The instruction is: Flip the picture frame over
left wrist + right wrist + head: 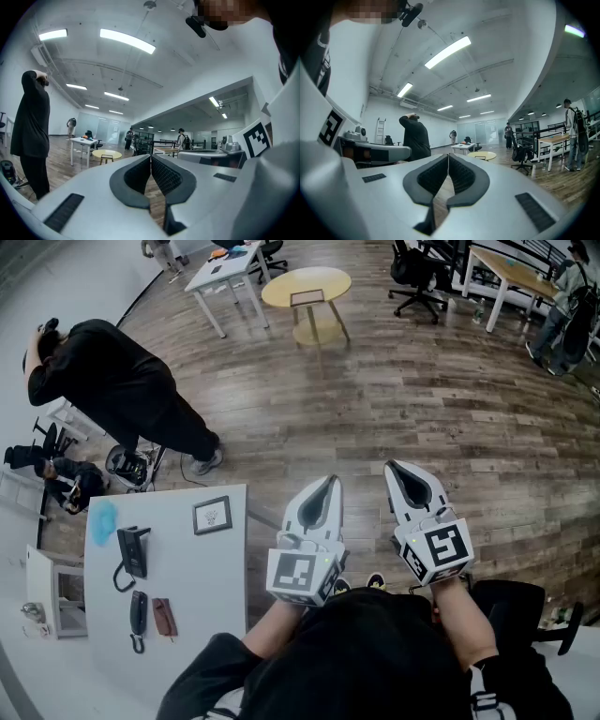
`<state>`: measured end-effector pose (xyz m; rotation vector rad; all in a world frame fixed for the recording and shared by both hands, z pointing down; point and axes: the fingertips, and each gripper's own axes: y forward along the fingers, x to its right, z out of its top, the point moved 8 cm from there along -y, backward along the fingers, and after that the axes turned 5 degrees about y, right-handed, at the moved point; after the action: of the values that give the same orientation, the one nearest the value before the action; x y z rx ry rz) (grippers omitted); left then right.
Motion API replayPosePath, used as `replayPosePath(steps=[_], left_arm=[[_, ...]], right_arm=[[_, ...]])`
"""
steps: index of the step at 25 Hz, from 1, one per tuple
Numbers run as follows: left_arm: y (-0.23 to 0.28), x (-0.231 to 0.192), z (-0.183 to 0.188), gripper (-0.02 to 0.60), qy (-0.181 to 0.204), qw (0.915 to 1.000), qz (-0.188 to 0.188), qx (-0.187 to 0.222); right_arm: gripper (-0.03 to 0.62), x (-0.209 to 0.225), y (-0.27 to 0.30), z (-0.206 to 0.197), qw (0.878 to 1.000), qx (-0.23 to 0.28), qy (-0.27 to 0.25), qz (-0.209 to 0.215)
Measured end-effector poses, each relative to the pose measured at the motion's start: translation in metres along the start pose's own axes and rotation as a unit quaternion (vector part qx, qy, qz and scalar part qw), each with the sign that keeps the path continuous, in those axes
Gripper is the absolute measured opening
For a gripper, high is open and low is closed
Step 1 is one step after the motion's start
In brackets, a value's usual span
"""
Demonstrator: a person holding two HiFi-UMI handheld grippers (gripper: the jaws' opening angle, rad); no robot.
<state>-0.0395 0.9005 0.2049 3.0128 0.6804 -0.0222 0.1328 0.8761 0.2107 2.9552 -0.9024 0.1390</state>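
A small black picture frame (212, 515) lies face up on the white table (192, 615) to my lower left. My left gripper (331, 480) is shut and empty, held level over the wooden floor to the right of that table and apart from the frame. Beside it, my right gripper (390, 465) is likewise shut with nothing in it. In the left gripper view the left gripper (151, 157) has its pads touching. The right gripper (448, 155) shows the same in the right gripper view. Another dark frame (307, 298) stands on the round yellow table (330, 277) far ahead.
A person in black (112, 390) bends over at the left, near the white table's far end. On that table lie a blue cloth (102, 518), a black holder (132, 552), a handset (138, 615) and a brown case (165, 617). Desks and office chairs (417, 273) stand at the back.
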Motion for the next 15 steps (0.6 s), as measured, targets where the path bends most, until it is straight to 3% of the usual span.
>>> replayPosePath(steps=[7, 11, 15], left_arm=[[-0.009, -0.013, 0.0, 0.026, -0.001, 1.0, -0.002, -0.007], [-0.018, -0.024, 0.0, 0.026, -0.012, 0.9998, 0.002, -0.012], [-0.029, -0.036, -0.003, 0.026, -0.004, 1.0, -0.002, 0.003]], right_arm=[[0.02, -0.01, 0.006, -0.001, 1.0, -0.002, -0.002, -0.004], [0.02, -0.014, 0.008, 0.0, 1.0, 0.012, 0.023, -0.012], [0.02, -0.022, 0.008, 0.0, 0.999, 0.021, 0.035, 0.008]])
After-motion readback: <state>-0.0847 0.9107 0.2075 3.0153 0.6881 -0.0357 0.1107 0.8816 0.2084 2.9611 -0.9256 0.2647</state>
